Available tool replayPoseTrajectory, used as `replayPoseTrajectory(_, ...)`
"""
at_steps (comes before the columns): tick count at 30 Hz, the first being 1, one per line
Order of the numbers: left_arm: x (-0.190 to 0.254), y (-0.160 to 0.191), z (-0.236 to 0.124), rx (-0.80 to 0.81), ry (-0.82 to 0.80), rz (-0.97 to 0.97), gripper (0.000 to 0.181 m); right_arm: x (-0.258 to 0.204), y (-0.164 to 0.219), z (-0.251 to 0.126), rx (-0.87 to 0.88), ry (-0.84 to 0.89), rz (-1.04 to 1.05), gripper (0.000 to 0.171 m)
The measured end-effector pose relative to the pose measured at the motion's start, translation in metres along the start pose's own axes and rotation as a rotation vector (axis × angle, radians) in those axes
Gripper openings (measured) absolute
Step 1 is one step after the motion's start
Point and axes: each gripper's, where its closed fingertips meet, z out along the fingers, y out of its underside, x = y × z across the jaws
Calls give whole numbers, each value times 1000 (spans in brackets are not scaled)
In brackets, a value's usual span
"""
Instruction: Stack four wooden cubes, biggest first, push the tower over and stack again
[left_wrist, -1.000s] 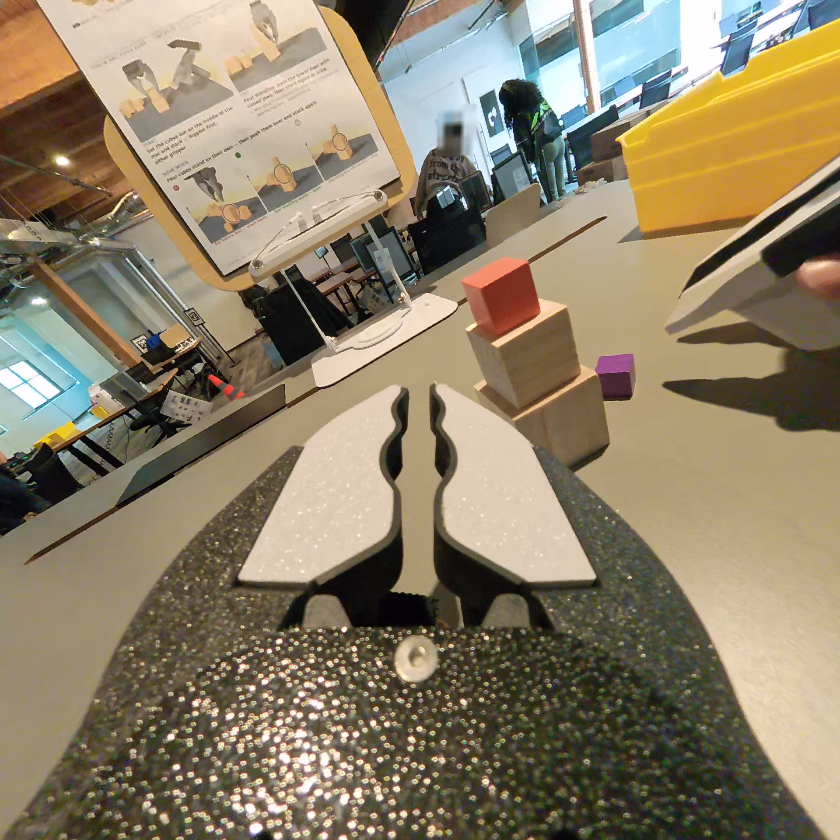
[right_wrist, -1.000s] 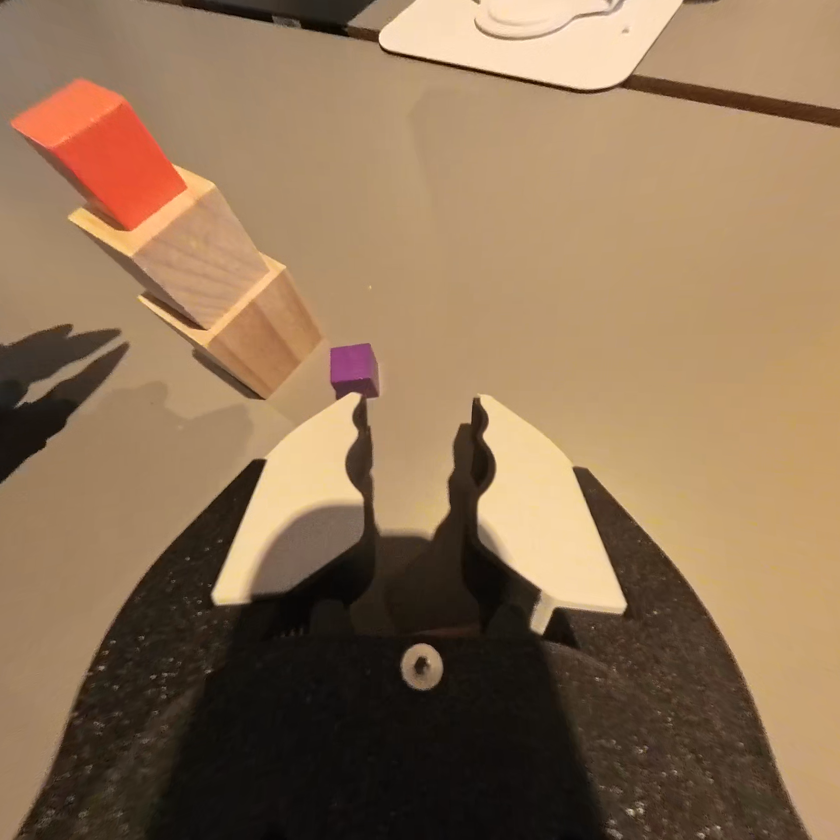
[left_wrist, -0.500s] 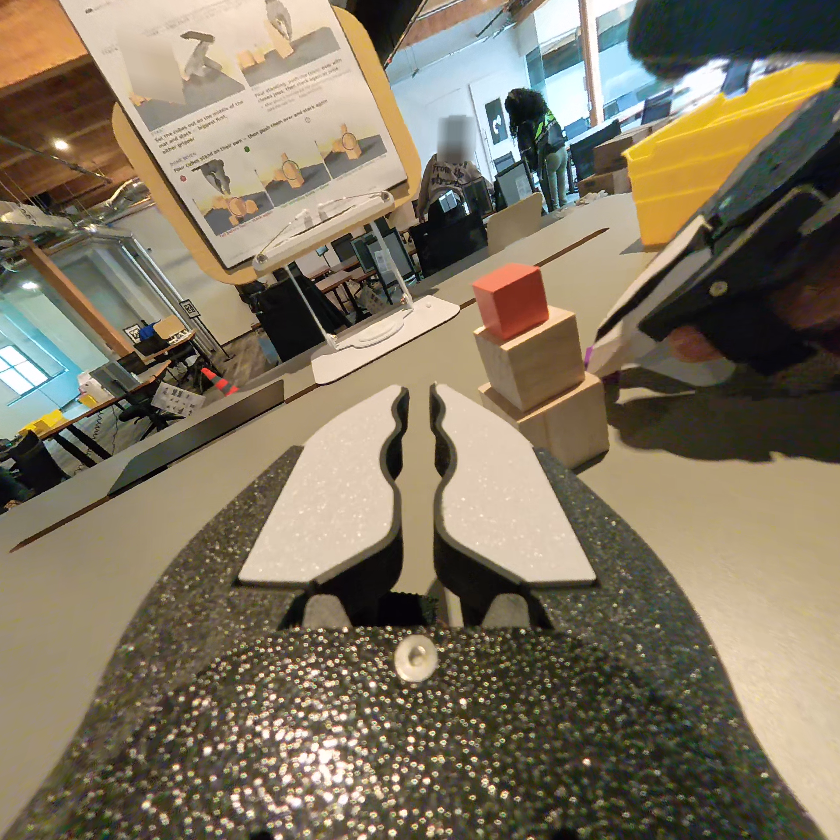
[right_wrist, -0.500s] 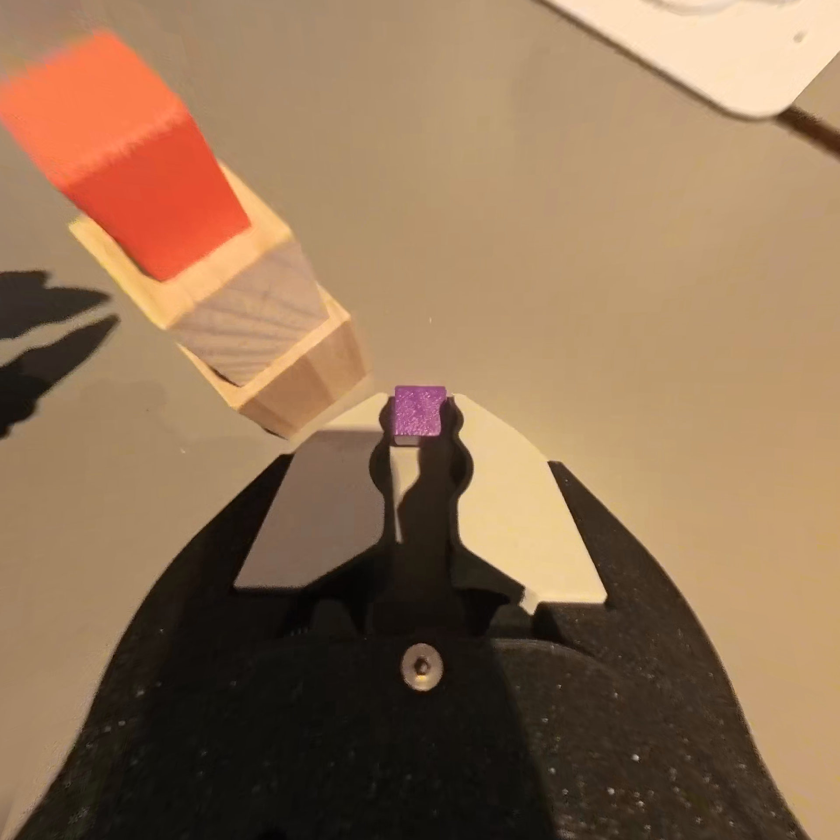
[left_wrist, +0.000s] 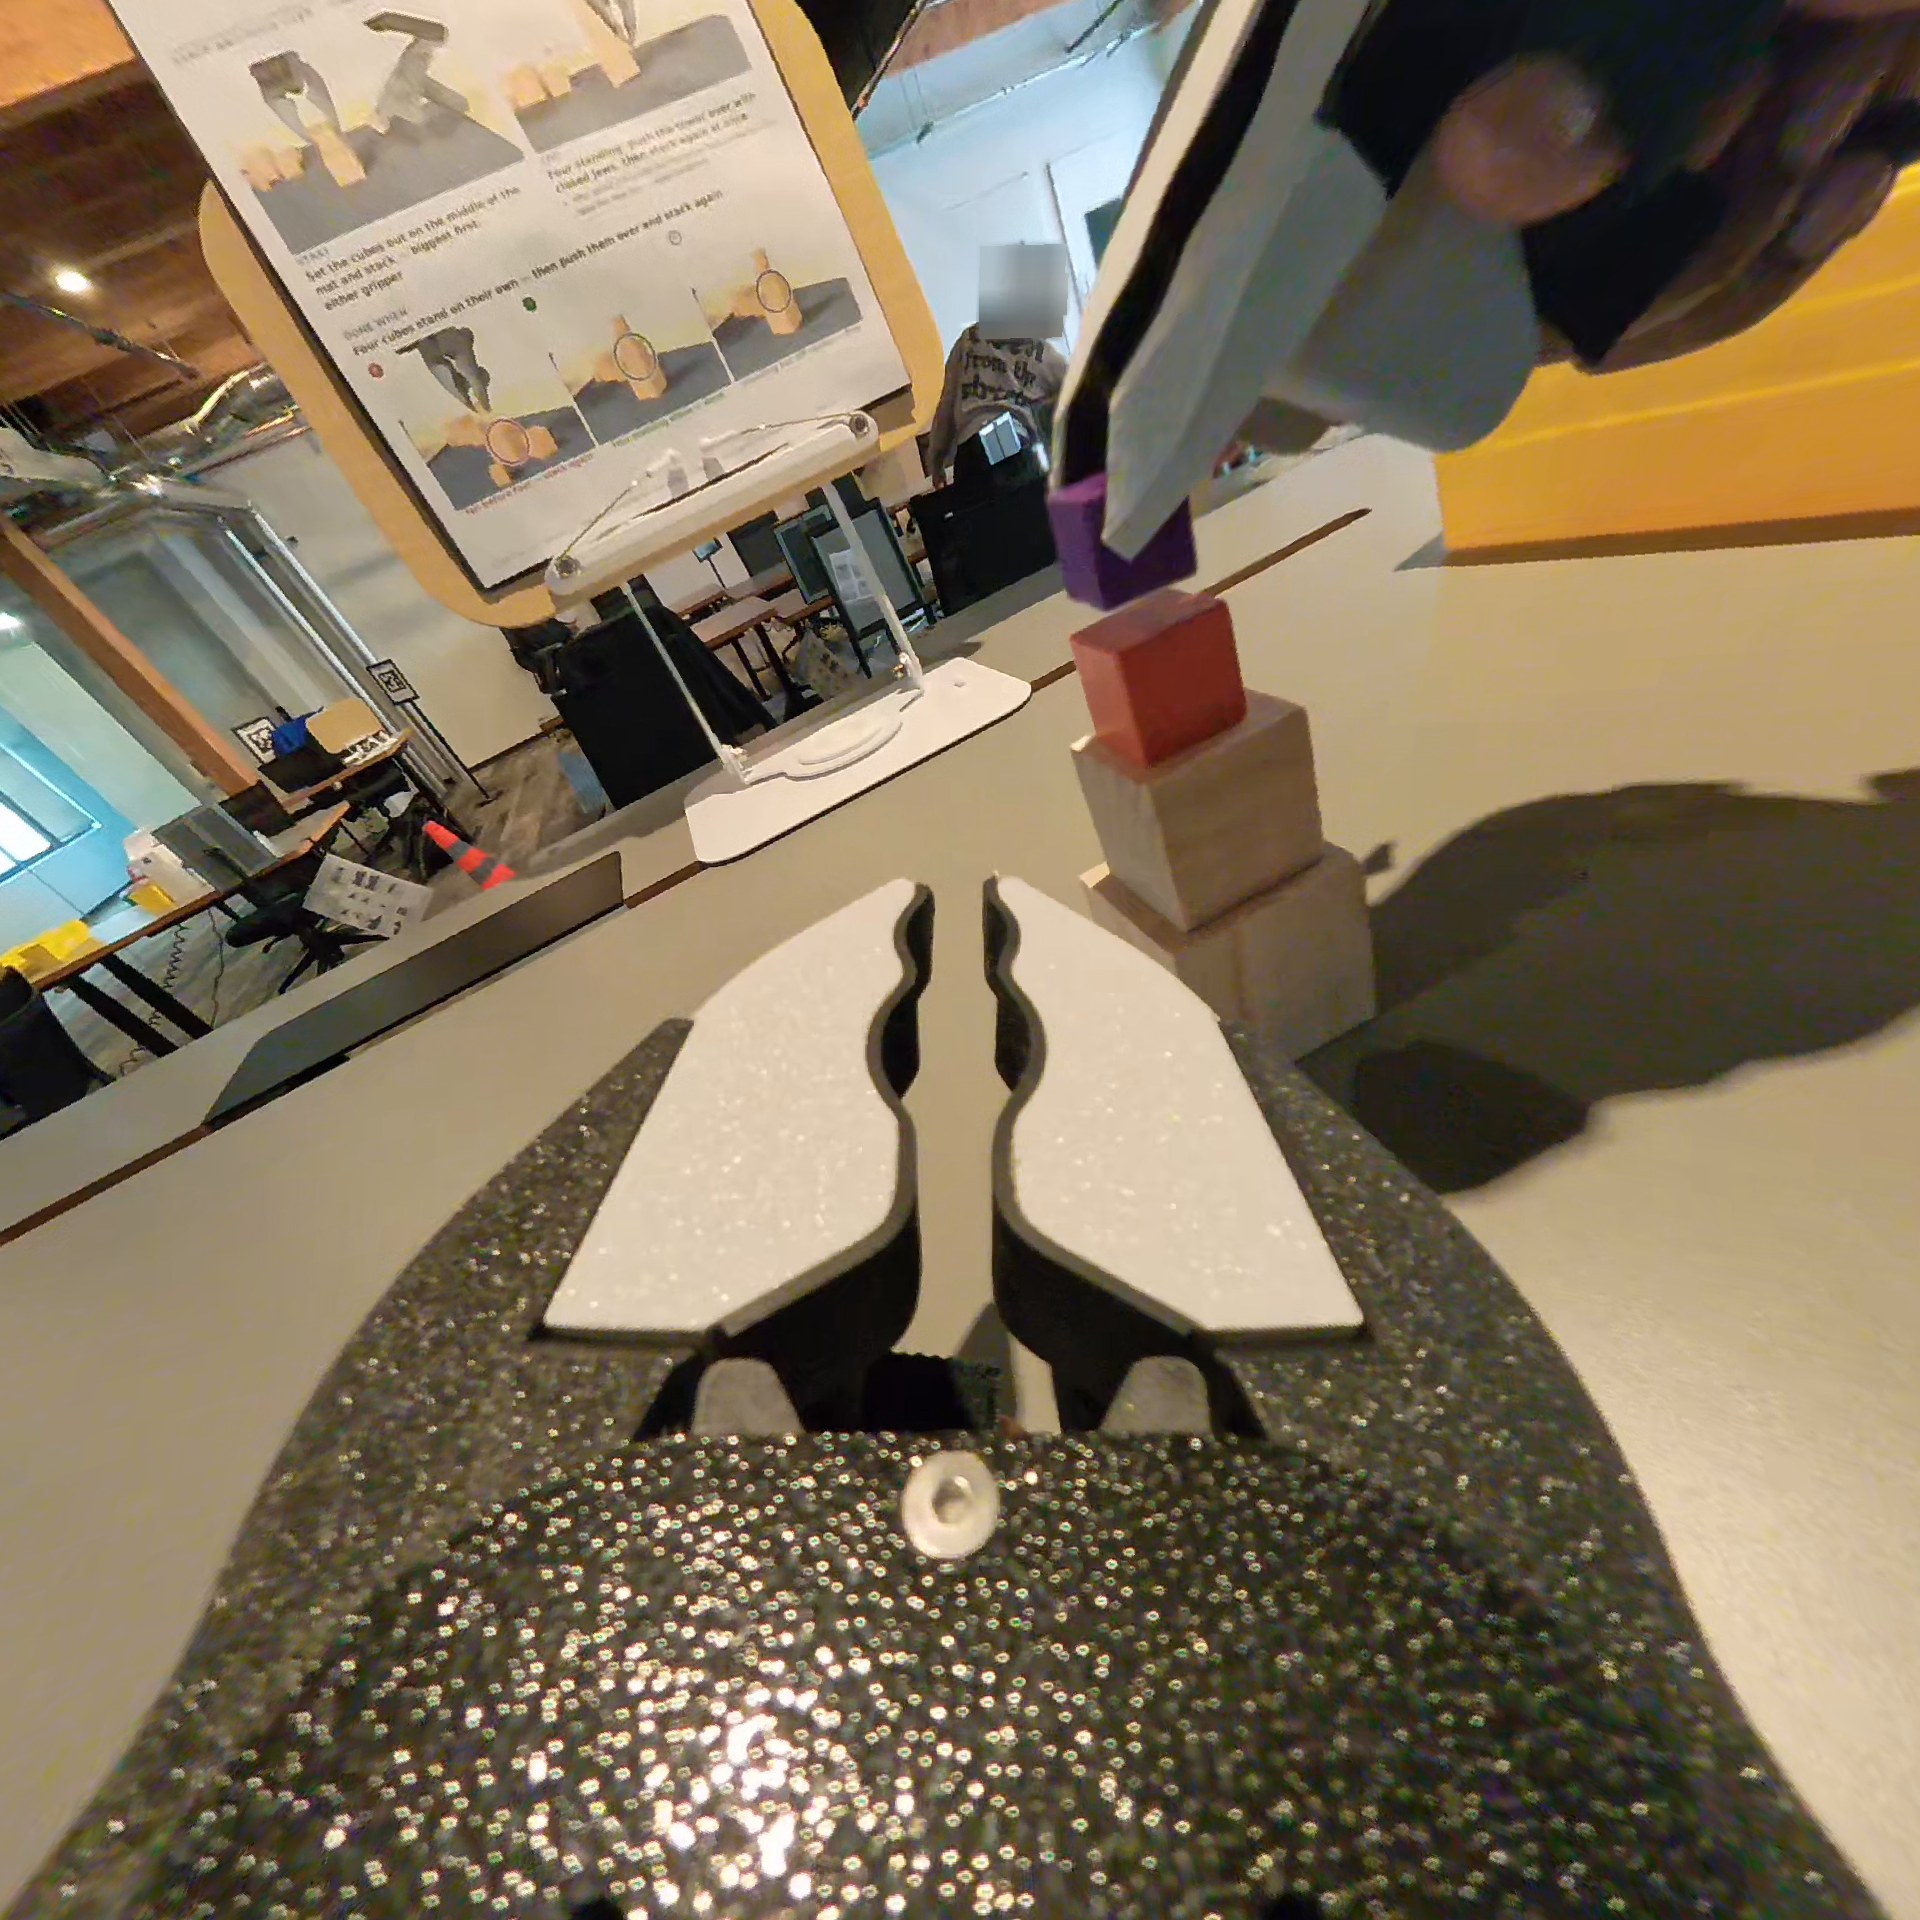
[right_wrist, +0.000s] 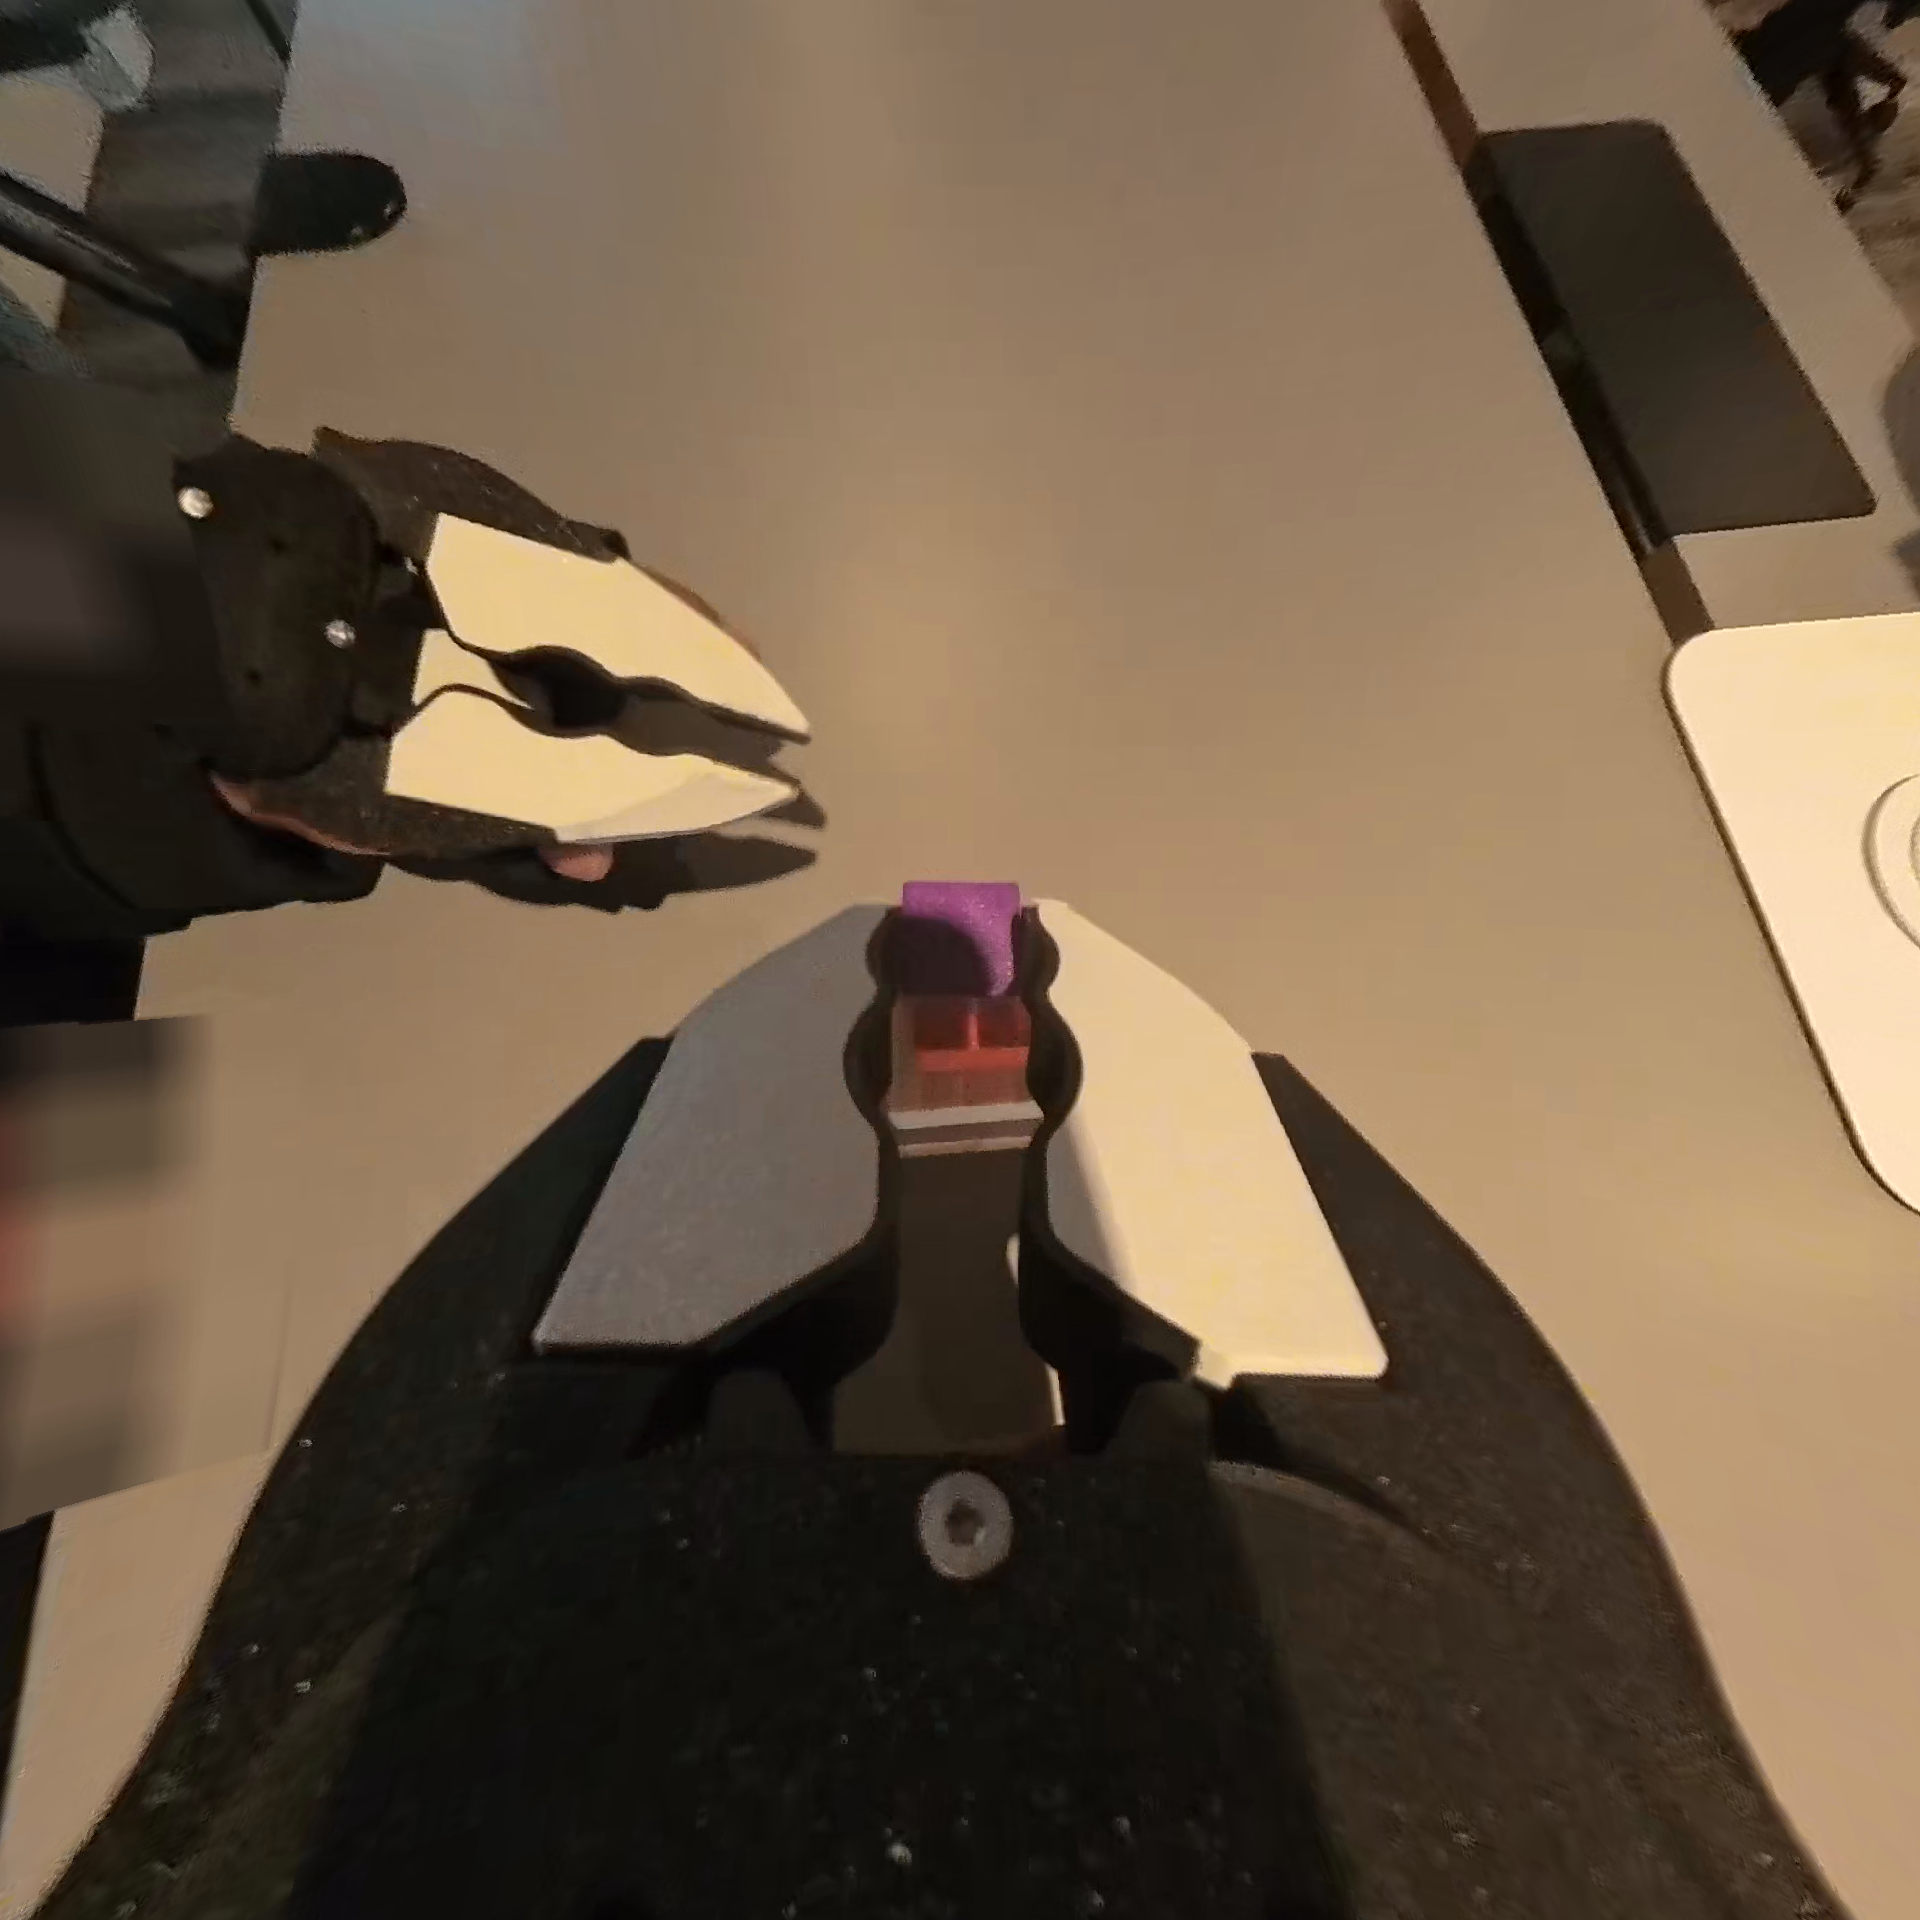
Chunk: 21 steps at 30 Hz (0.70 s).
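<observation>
A tower of three cubes stands on the grey table (left_wrist: 1558, 1299): a big plain wooden cube (left_wrist: 1278, 951) at the bottom, a smaller plain wooden cube (left_wrist: 1205, 810) on it, a red cube (left_wrist: 1158, 670) on top. My right gripper (right_wrist: 956, 925) is shut on a small purple cube (right_wrist: 951, 945) and holds it just above the red cube (right_wrist: 961, 1044); the purple cube (left_wrist: 1091, 551) looks slightly clear of it. My left gripper (left_wrist: 956, 904) is shut and empty, low over the table, left of the tower. It shows in the right wrist view (right_wrist: 800, 764).
An instruction board (left_wrist: 540, 260) on a white stand base (left_wrist: 862, 748) stands behind the tower. A yellow bin (left_wrist: 1714, 436) is at the back right. A black strip (right_wrist: 1662, 343) lies along the table seam. People sit in the background. Spacing between my two grippers at the tips: around 7 cm.
My right gripper closed on the purple cube on the table, lifted it and carried it over the tower top. The left gripper stayed where it was, shut.
</observation>
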Motion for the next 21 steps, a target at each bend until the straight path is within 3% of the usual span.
replayPoseTrajectory(21,0,0,-1,1,0,-5,8,1,7,5,-49,-33,-8,22)
